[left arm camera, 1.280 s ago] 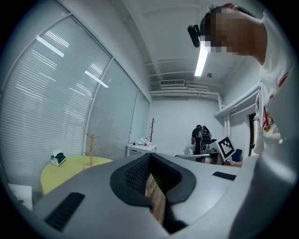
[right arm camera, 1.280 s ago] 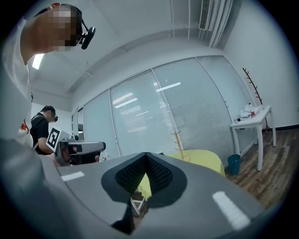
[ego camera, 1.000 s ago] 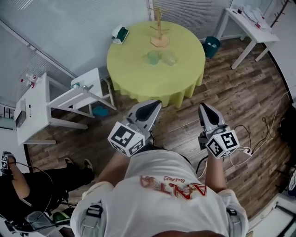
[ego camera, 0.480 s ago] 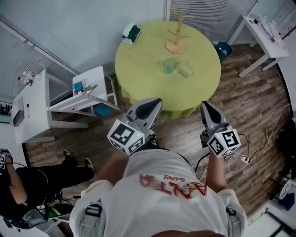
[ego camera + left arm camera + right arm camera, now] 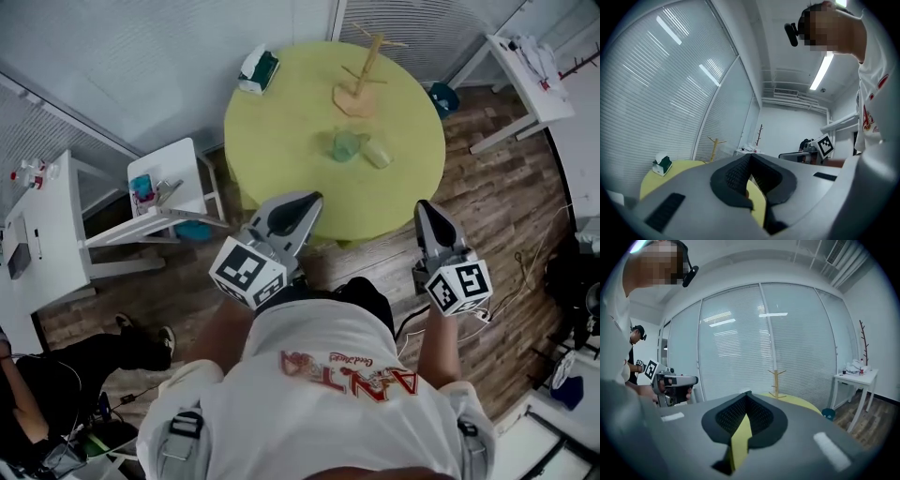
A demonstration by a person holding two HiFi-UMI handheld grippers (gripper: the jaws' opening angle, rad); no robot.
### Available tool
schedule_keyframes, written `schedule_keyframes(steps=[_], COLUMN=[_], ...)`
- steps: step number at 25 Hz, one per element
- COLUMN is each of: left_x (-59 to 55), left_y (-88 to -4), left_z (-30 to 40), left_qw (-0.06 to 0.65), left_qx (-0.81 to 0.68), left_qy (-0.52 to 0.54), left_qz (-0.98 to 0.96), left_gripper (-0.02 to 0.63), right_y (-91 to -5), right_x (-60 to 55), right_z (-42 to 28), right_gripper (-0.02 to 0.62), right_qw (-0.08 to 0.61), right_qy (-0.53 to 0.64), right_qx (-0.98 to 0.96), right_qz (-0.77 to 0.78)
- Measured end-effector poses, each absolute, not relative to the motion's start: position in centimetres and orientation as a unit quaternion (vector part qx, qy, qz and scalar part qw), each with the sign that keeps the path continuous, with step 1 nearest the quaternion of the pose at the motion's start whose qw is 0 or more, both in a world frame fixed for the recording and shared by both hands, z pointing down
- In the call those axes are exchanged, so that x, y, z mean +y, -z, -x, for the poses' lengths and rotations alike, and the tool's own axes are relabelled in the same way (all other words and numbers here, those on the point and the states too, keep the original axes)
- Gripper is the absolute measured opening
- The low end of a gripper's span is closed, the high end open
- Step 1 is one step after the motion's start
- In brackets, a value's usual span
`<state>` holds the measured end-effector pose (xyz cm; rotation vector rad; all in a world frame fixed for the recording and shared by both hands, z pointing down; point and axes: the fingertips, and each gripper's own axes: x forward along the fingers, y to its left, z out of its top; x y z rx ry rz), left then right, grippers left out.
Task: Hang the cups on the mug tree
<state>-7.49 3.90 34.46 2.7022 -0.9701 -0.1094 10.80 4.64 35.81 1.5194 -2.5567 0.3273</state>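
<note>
**Both jaws shut and empty; cups on the counter, off the tree**

Round yellow-green counter point(image 5: 281, 159): stands on a wood floor, at 12 o'clock from the person in the head view. It carries all the task's things.

White side table point(image 5: 178, 169): just beside the counter, at its 9 o'clock. A second white table point(image 5: 525, 66) stands well apart at 2 o'clock.

Left gripper point(image 5: 302, 202): held off the counter's near edge at about 7 o'clock and pointing toward it. Its own view shows the jaws closed tip to tip with nothing between them.

Right gripper point(image 5: 427, 214): held off the near edge at about 5 o'clock. Its jaws are likewise pressed together and grip nothing.

Mug tree point(image 5: 361, 80): upright on its flat base near the far edge, at about 1 o'clock from the counter's middle. No cup hangs on its pegs.

Tissue box point(image 5: 258, 70): at the counter's 10 o'clock rim.

Green cup point(image 5: 345, 145): near the counter's middle, at 6 o'clock from the tree.

Pale cup point(image 5: 377, 153): just beside the green cup, at its 3 o'clock. Whether they touch cannot be told.
</note>
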Motion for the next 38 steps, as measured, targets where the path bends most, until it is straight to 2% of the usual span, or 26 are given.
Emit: schedule_keyframes(steps=[9, 18, 27, 33, 34, 38], left_x=[-0.8, -8.0, -14.0, -14.2, -14.2, -14.1], left_y=[-35.1, -34.8, -36.0, -39.0, -39.5, -40.8], left_z=[6.9, 2.8, -2.7, -3.4, -3.2, -1.9], left_qw=[0.137, 0.129, 0.144, 0.177, 0.183, 0.199], left_qx=[-0.345, -0.386, -0.435, -0.452, -0.451, -0.445], left_qy=[0.035, 0.023, -0.007, -0.028, -0.029, -0.03], left_qz=[-0.928, -0.913, -0.889, -0.874, -0.873, -0.873], left_gripper=[0.009, 0.009, 0.009, 0.009, 0.009, 0.009], right_y=[-36.8, -37.1, -43.9, -50.4, -51.7, -57.0], right_x=[-1.0, -9.8, -16.0, -16.8, -16.7, -16.4], right_z=[-10.1, -14.0, -19.7, -18.8, -18.4, -16.4], right_gripper=[0.002, 0.002, 0.003, 0.008, 0.035, 0.251], right_qw=[0.081, 0.066, 0.099, 0.17, 0.186, 0.248], right_qy=[-0.106, -0.108, -0.164, -0.182, -0.186, -0.211], right_qx=[-0.868, -0.888, -0.892, -0.892, -0.89, -0.875], right_qz=[-0.479, -0.442, -0.41, -0.377, -0.373, -0.359])
